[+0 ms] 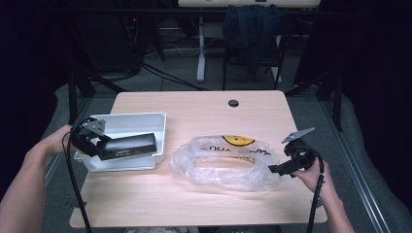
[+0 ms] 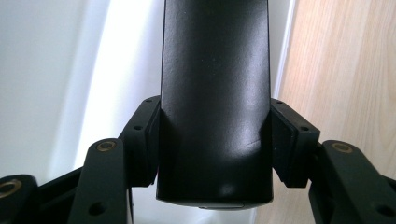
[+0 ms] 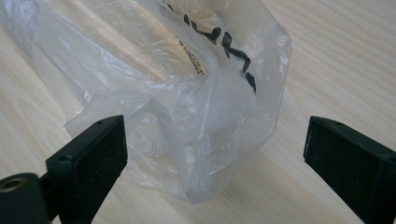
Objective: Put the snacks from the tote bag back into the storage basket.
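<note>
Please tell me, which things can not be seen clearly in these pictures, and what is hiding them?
- Black case, left gripper view: its far end is cut off by the top edge; the label in the high view is too small to read.
- White tray: its floor is partly hidden by the case and the left gripper.
- Plastic bag: its print is folded and unreadable; the contents are blurred by the film.
- Right gripper: whether its fingers touch the bag.

Black lettering on the plastic bag [image 1: 228, 162], unreadable, small label on the black box [image 1: 127, 145], illegible
</note>
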`<state>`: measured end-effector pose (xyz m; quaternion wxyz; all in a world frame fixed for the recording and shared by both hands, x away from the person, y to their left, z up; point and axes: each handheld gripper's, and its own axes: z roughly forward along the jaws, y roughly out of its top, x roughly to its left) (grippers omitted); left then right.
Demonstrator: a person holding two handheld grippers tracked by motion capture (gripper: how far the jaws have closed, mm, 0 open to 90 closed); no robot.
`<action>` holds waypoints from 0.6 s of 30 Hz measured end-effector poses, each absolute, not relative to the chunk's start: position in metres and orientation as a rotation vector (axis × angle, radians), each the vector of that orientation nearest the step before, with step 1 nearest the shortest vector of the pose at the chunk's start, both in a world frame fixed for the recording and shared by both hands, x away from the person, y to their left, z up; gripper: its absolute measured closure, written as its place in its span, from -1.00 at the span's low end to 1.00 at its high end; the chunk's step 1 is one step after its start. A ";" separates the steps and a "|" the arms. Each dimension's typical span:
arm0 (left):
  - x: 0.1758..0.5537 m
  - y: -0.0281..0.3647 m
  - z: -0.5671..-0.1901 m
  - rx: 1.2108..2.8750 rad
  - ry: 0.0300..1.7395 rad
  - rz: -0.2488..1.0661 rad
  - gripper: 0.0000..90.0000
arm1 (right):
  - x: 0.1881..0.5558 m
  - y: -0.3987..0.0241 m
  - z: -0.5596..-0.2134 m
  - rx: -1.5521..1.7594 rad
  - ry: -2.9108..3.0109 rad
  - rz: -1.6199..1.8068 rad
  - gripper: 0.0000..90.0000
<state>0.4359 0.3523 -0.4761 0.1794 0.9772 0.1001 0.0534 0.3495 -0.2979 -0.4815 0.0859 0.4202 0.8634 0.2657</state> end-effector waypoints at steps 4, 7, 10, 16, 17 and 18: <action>0.436 0.353 -0.483 2.749 0.278 0.144 -0.02 | 0.350 -0.298 -0.482 1.251 2.578 0.788 -0.87; 0.436 0.351 -0.486 2.752 0.262 0.134 -0.02 | 0.350 -0.297 -0.482 1.243 2.594 0.787 -0.87; 0.437 0.350 -0.488 2.762 0.241 0.134 -0.02 | 0.351 -0.297 -0.483 1.246 2.589 0.790 -0.87; 0.438 0.348 -0.494 2.775 0.211 0.133 -0.02 | 0.350 -0.297 -0.483 1.247 2.594 0.797 -0.87; 0.438 0.347 -0.495 2.780 0.210 0.130 -0.03 | 0.350 -0.297 -0.483 1.250 2.585 0.792 -0.87; 0.438 0.346 -0.496 2.786 0.203 0.130 -0.03 | 0.350 -0.296 -0.483 1.253 2.583 0.789 -0.87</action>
